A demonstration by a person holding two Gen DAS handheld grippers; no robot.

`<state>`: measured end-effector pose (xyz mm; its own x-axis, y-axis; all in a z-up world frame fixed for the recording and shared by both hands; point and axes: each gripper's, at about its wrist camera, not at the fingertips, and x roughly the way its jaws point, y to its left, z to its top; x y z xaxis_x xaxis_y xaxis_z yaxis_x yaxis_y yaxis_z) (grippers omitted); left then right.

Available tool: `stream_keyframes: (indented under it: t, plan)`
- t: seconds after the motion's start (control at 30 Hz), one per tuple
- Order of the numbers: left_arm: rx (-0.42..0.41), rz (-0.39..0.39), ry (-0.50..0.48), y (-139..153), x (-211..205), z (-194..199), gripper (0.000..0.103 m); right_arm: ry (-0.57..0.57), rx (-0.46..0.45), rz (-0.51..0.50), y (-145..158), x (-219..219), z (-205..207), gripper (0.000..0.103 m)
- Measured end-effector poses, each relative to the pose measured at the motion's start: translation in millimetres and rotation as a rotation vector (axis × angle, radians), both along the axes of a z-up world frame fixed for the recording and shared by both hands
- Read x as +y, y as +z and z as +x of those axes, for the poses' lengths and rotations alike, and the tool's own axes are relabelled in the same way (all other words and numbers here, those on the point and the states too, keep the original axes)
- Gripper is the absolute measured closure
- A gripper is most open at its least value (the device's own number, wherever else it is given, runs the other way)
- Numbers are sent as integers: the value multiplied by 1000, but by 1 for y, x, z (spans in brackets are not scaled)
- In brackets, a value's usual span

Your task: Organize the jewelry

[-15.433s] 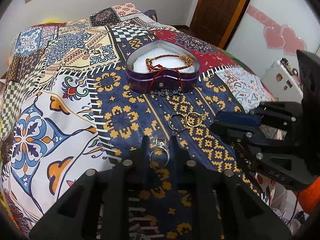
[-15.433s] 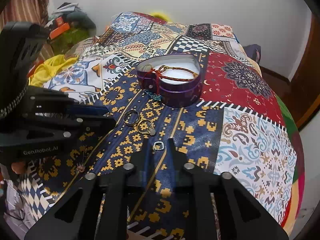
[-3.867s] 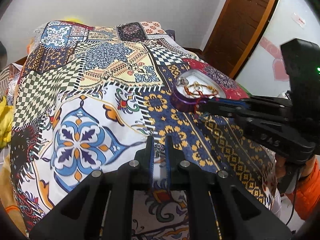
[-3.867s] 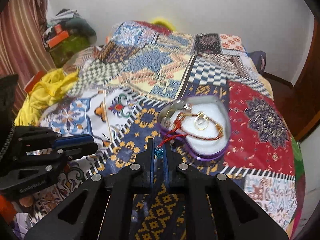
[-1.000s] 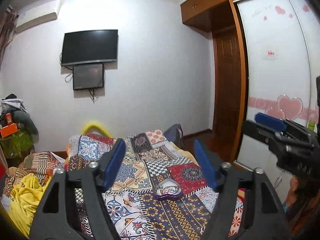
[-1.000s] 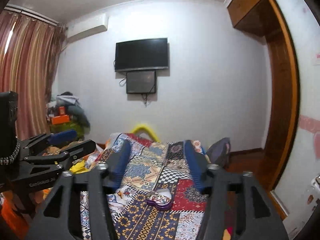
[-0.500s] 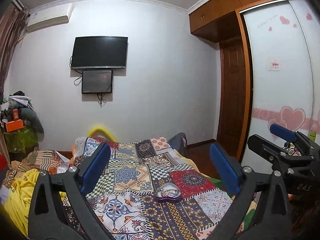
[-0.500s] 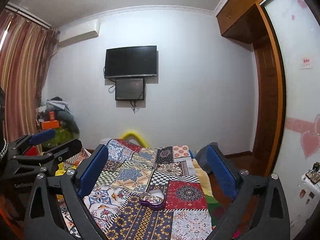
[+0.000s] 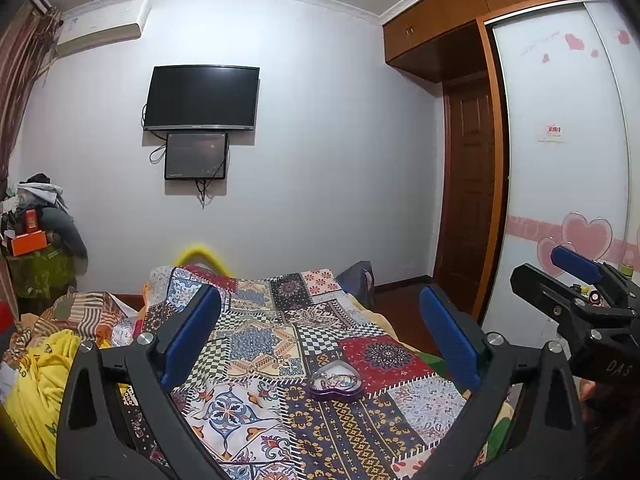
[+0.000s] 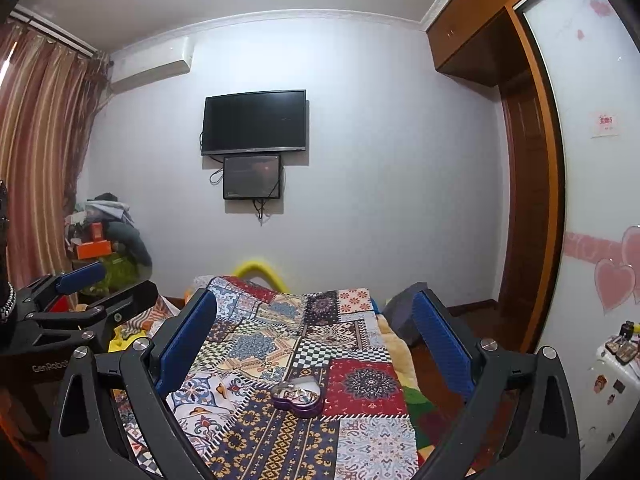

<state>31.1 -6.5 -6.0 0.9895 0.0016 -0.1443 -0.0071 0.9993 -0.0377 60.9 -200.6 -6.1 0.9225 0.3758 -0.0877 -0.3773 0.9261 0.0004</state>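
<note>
Box: purple heart-shaped tin (image 9: 336, 384) holding jewelry, on patchwork bedspread (image 9: 256, 344).
Left gripper (image 9: 320, 336): fingers wide, holding nothing.
Right gripper (image 10: 316, 334): fingers wide, holding nothing.

A box (image 9: 336, 382) sits on the bed (image 9: 256, 340), with what seems to be jewelry (image 10: 295, 391) inside. A TV (image 9: 201, 98) hangs on the wall behind the bed, a door (image 9: 470, 200) to the right, clothes (image 9: 36, 364) to the left.
</note>
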Motion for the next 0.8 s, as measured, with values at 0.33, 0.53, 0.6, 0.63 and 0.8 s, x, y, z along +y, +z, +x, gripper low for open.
stream_keyframes:
  t: [0.33, 0.53, 0.6, 0.63, 0.8]
  plan:
    - [11, -5, 2, -1, 0, 6, 1, 6, 19, 9, 1, -4, 3, 5]
    - [19, -14, 2, -3, 0, 9, 1, 5, 26, 14, 1, -6, 5, 5]
    - [22, -17, 2, -2, 2, 11, 1, 1, 27, 14, 1, -6, 5, 5]
    - [25, -18, 0, -3, 2, 12, 1, -2, 26, 17, 1, -6, 5, 5]
    - [28, -22, -1, -4, 3, 14, 1, -3, 39, 26, 1, -8, 7, 5]
